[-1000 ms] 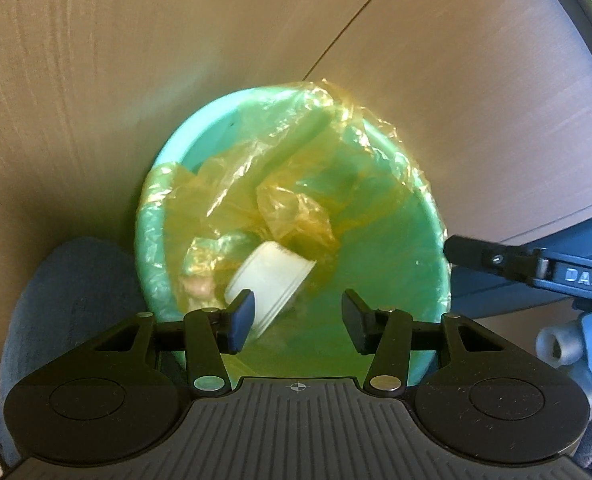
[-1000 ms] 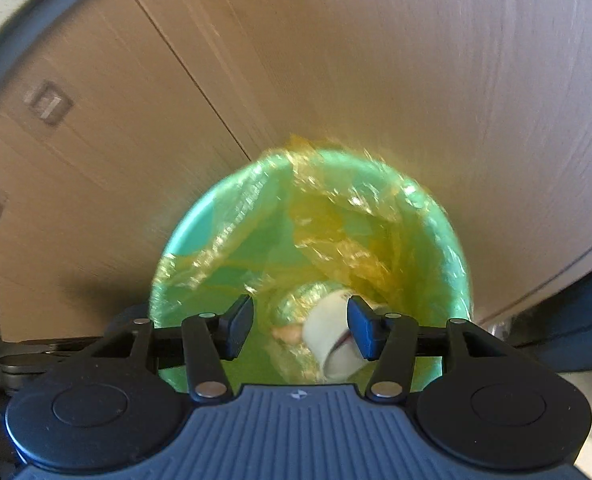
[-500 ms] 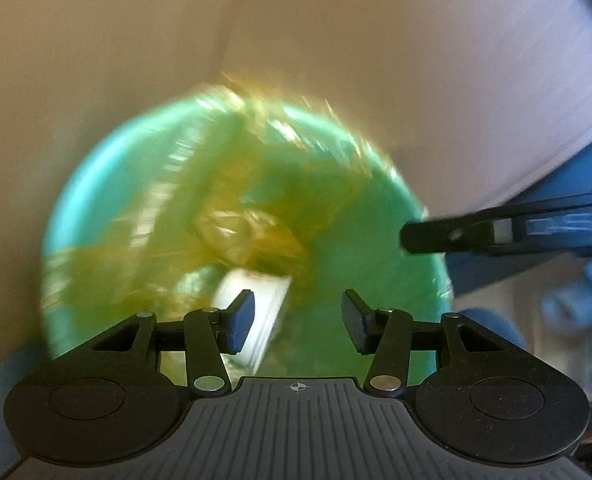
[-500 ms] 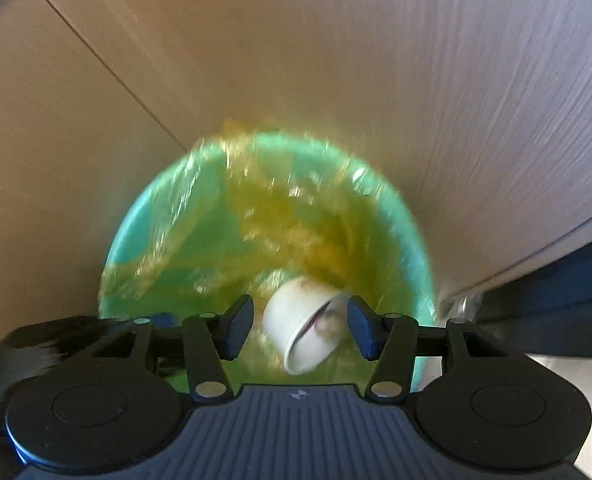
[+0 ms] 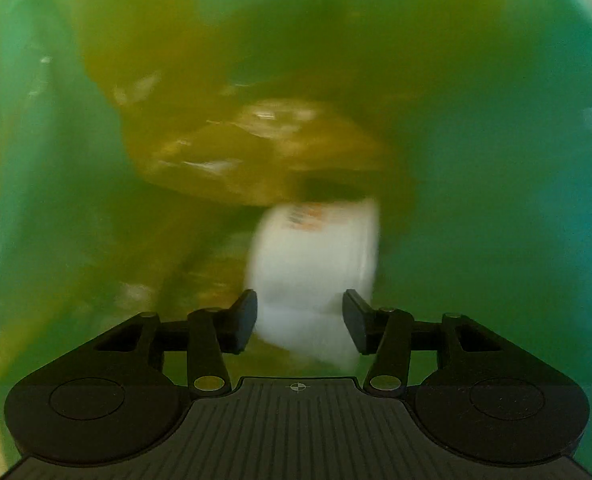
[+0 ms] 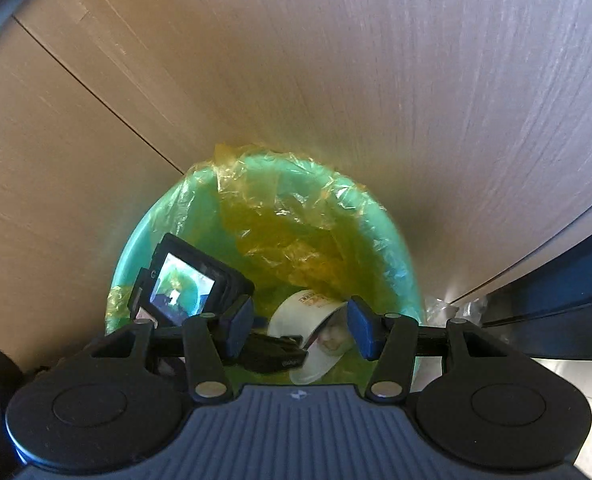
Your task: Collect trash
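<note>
My left tool [image 5: 299, 322], jaws apart, reaches into the green bin [image 6: 409, 276] toward the white cup [image 5: 315, 256]; my right tool [image 6: 299, 330] hovers open. The cup is already binned.

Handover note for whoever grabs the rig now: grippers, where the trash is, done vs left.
Left hand-held gripper: open, down inside the green bin, white paper cup in front of its fingers, not gripped. View is blurred.
Right hand-held gripper: open, empty, above the bin, looking down at it.
Cup lies tipped in the yellow liner bag.
Done: cup is in the bin.
Left: lift the left gripper out; no other trash shows in these views.
</note>
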The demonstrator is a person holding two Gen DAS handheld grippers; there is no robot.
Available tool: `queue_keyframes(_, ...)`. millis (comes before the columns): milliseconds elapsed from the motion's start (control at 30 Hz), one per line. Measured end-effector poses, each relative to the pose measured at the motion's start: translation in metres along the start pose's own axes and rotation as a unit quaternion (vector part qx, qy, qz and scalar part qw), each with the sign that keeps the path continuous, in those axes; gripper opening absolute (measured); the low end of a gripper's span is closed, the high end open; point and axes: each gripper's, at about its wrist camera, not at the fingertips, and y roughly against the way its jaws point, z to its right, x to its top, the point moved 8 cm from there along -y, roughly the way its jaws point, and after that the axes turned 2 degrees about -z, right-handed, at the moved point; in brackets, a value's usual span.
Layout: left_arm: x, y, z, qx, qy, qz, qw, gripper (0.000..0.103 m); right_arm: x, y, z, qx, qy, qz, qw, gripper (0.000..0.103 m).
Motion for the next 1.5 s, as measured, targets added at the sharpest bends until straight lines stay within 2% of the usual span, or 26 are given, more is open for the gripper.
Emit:
queue_keyframes(67,0.003,-0.008,-0.018,0.038,0.014,-0.002,0.9992,0.045,-0.001,-0.001,-0.001,0.013,-0.002,-0.007,1.000,0.052)
queue_keyframes(167,0.005,-0.016,-0.037,0.040,0.049,-0.003,0.9980,0.039,0.000,-0.002,-0.004,0.031,-0.002,-0.014,0.999,0.052)
queue_keyframes(233,0.006,-0.011,-0.040,0.009,0.080,-0.010,0.9967,0.035,0.000,-0.001,-0.004,0.038,-0.006,-0.014,0.999,0.052)
queue_keyframes(300,0.006,0.013,-0.035,-0.045,0.116,0.018,0.9921,0.035,0.001,-0.001,-0.002,0.045,-0.013,-0.014,0.999,0.052)
queue_keyframes(333,0.005,0.028,-0.030,-0.065,0.119,0.036,0.9902,0.035,0.002,0.000,-0.001,0.049,-0.018,-0.015,0.999,0.052)
queue_keyframes(400,0.000,0.055,-0.009,-0.108,0.080,0.077,0.9879,0.035,0.002,0.001,0.000,0.055,-0.023,-0.017,0.998,0.052)
queue_keyframes(467,-0.009,0.062,0.018,-0.122,0.014,0.086,0.9887,0.039,0.002,0.001,-0.001,0.060,-0.026,-0.018,0.998,0.052)
queue_keyframes(533,-0.016,0.050,0.036,-0.093,-0.033,0.077,0.9921,0.039,0.003,0.004,0.000,0.052,-0.024,-0.013,0.998,0.049)
queue_keyframes(633,-0.013,0.025,0.032,-0.005,-0.065,0.062,0.9959,0.041,0.006,0.009,0.006,0.016,-0.014,0.011,1.000,0.049)
queue_keyframes(700,-0.006,0.021,0.018,0.022,-0.064,0.070,0.9952,0.041,0.008,0.010,0.007,0.022,-0.020,0.013,0.999,0.049)
queue_keyframes(833,0.004,-0.002,-0.024,0.053,-0.028,0.031,0.9977,0.038,0.010,0.010,0.010,0.030,-0.027,0.011,0.999,0.049)
queue_keyframes(900,0.004,-0.010,-0.043,0.062,0.001,0.014,0.9980,0.029,0.010,0.009,0.012,0.035,-0.033,0.006,0.999,0.049)
queue_keyframes(933,0.006,-0.006,-0.047,0.047,0.017,0.013,0.9986,0.028,0.010,0.009,0.013,0.036,-0.036,0.003,0.999,0.049)
queue_keyframes(1033,0.003,0.025,-0.037,-0.046,0.035,0.036,0.9977,0.028,0.010,0.008,0.014,0.048,-0.045,-0.001,0.998,0.049)
queue_keyframes(1100,-0.003,0.049,-0.013,-0.127,-0.011,0.061,0.9900,0.030,0.010,0.008,0.013,0.053,-0.047,-0.002,0.998,0.049)
queue_keyframes(1133,-0.006,0.055,-0.003,-0.151,-0.036,0.068,0.9855,0.033,0.010,0.009,0.013,0.055,-0.047,-0.002,0.997,0.049)
queue_keyframes(1167,-0.010,0.059,0.007,-0.155,-0.061,0.073,0.9833,0.034,0.010,0.009,0.012,0.059,-0.047,-0.003,0.997,0.049)
queue_keyframes(1200,-0.012,0.058,0.014,-0.135,-0.087,0.075,0.9841,0.034,0.009,0.010,0.011,0.060,-0.046,-0.002,0.997,0.049)
queue_keyframes(1300,-0.015,0.037,0.019,-0.029,-0.150,0.070,0.9858,0.034,0.009,0.012,0.010,0.052,-0.040,0.003,0.998,0.049)
queue_keyframes(1333,-0.018,0.030,0.017,-0.003,-0.153,0.059,0.9864,0.041,0.009,0.012,0.010,0.049,-0.039,0.004,0.998,0.049)
queue_keyframes(1400,-0.014,0.016,0.008,0.023,-0.139,0.043,0.9891,0.048,0.009,0.011,0.011,0.045,-0.040,0.007,0.998,0.049)
queue_keyframes(1500,-0.004,0.004,-0.020,0.052,-0.101,0.032,0.9930,0.047,0.011,0.010,0.013,0.049,-0.042,0.003,0.998,0.049)
